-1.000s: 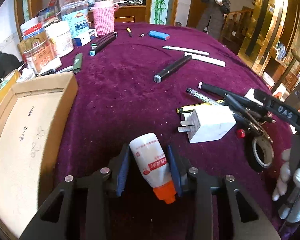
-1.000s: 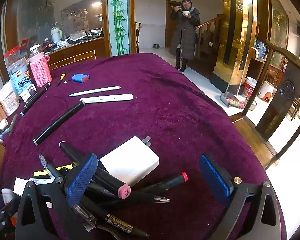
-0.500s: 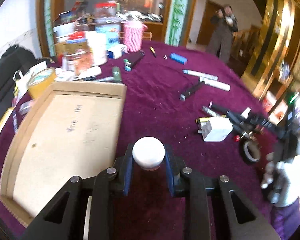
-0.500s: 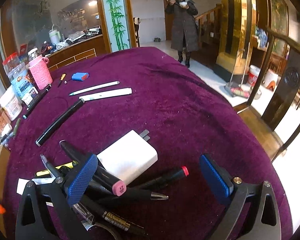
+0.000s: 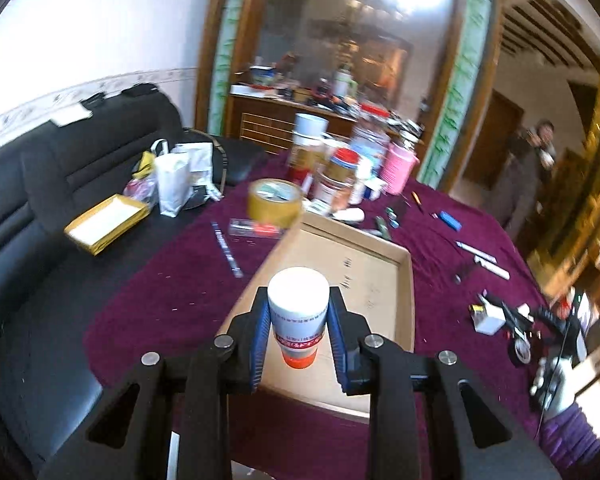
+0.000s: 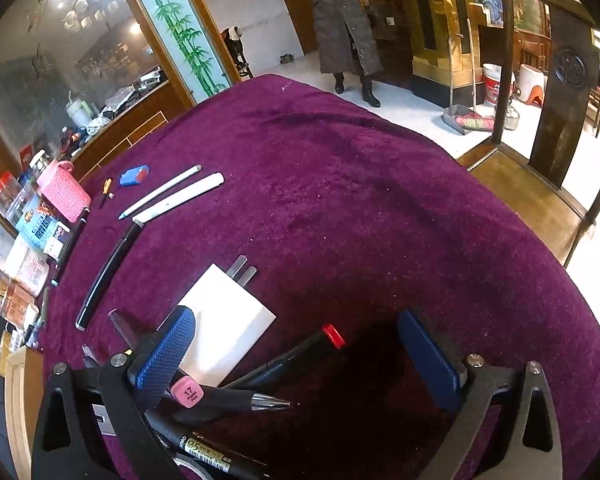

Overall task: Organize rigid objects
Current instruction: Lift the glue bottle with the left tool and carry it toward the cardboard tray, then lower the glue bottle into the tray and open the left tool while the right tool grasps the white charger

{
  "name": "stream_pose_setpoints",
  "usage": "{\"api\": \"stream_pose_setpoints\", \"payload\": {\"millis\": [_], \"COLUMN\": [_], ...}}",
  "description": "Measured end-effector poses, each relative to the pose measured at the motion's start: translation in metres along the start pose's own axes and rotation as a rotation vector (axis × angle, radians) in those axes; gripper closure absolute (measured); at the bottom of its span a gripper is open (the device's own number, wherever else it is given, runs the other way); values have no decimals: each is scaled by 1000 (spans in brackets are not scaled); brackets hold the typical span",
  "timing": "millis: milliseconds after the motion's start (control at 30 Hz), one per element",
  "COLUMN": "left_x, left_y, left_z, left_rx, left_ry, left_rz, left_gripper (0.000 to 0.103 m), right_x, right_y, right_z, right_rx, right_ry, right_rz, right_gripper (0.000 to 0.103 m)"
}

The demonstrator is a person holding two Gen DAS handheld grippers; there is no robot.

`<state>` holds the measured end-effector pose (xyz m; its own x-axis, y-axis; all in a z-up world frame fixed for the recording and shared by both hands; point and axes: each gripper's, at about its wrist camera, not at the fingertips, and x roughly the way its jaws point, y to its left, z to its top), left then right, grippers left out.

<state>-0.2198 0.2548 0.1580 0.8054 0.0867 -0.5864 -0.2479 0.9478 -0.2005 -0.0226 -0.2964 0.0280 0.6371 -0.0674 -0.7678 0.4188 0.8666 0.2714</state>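
Bottle [image 5: 298, 312] clamped in left tongs [image 5: 299, 334] above cardboard tray [image 5: 406, 280]; right tongs [image 6: 300, 360] wide, empty.

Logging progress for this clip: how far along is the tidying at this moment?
Early. Nothing visible is in the cardboard tray yet. In hand: the left gripper holds the white glue bottle above it. Left: the white charger, pens and markers below the open right gripper, plus others across the purple cloth.
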Motion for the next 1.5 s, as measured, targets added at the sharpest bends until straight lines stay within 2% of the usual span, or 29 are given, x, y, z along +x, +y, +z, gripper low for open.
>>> {"api": "stream_pose_setpoints", "payload": {"millis": [200, 467, 567, 667, 733, 833, 900, 1000, 1167, 1300, 1367, 1400, 1433, 1467, 1500], "left_x": [-9, -16, 3, 38, 60, 81, 91, 100, 100, 95, 98, 100, 104, 107, 110], "left_y": [2, -26, -44, -72, -91, -115, -132, -137, -114, -86, -73, -69, -64, -61, -58], "left_z": [-3, 1, 0, -5, -8, -13, -20, -32, -39, -32, -30, -30, -31, -31, -31], "left_rx": [1, 42, 23, 32, 38, 40, 61, 49, 17, -13, -34, -44, -54, -59, -65], "left_ry": [-6, -19, 17, 88, 132, 155, 187, 236, 248, 195, 187, 190, 195, 199, 204], "left_rz": [-8, -46, -143, -259, -314, -365, -392, -448, -418, -379, -372, -374, -377, -377, -377], "left_gripper": [76, 76, 76, 77, 77, 77, 77, 77, 77, 77, 77, 77, 77, 77, 77], "right_x": [0, 1, 3, -8, -42, -95, -113, -111, -76, -57, -44, -38, -32, -22, -18], "right_y": [-4, -4, 0, -9, -16, -11, 1, 34, 115, 161, 179, 183, 186, 187, 185], "right_z": [1, 1, 2, 2, -4, -24, -36, -48, -72, -81, -85, -86, -88, -89, -89], "right_rx": [10, 11, -3, 37, 48, -86, -197, -308, -439, -507, -555, -564, -567, -563, -544], "right_ry": [-4, -3, 8, -4, -58, -121, -124, -77, -7, 5, 1, 8, 20, 53, 65], "right_rz": [16, 15, -18, 27, 65, 111, 128, 188, 253, 221, 140, 126, 119, 115, 130], "right_gripper": [1, 1, 1, 2, 2, 2, 2, 2, 5, 6, 7, 15, 36, 44, 44]}}
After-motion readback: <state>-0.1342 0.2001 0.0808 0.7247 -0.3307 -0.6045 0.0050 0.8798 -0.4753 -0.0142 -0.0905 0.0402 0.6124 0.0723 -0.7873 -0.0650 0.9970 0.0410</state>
